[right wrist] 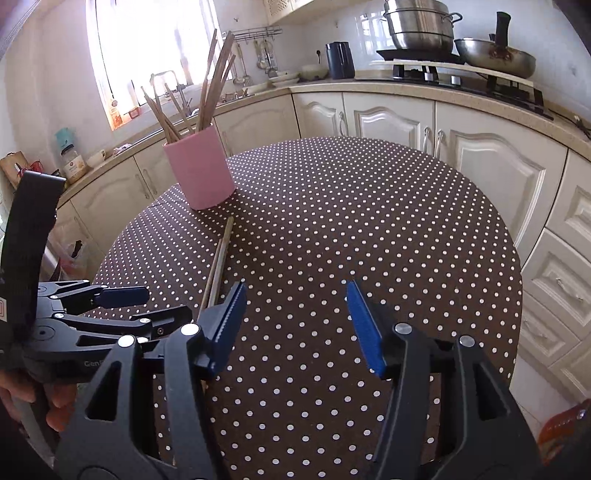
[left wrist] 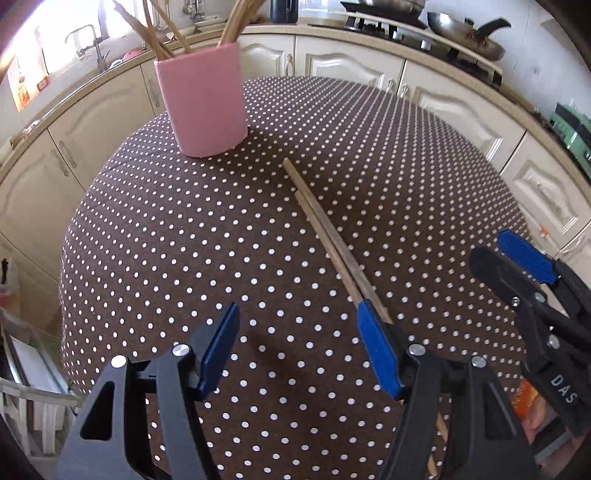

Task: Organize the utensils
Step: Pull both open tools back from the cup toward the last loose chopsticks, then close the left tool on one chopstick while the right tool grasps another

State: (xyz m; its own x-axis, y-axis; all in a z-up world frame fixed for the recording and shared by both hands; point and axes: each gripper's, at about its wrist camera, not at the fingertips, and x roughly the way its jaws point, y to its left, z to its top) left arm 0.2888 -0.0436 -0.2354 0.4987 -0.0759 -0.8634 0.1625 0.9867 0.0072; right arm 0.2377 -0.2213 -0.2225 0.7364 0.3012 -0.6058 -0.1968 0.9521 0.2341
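Two wooden chopsticks [left wrist: 325, 236] lie side by side on the polka-dot table [left wrist: 388, 155], pointing toward a pink holder [left wrist: 205, 103] that stands upright at the far left with several chopsticks in it. My left gripper [left wrist: 299, 347] hangs open above the table; the pair's near ends run under its right finger [left wrist: 376, 347], and nothing is between the pads. My right gripper [left wrist: 509, 258] is open beside it on the right. The right wrist view shows the chopsticks [right wrist: 219, 258] left of the open, empty right gripper [right wrist: 295, 328], the left gripper [right wrist: 147, 306] over their near ends, and the holder [right wrist: 199, 168] beyond.
Cream cabinets [right wrist: 388, 122] and a countertop curve around the table's far side. A stove with a steel pot [right wrist: 421, 26] and a wok [right wrist: 495, 55] is at the back right, a sink tap [left wrist: 90, 40] at the back left. A hand [right wrist: 55, 406] holds the left gripper's handle.
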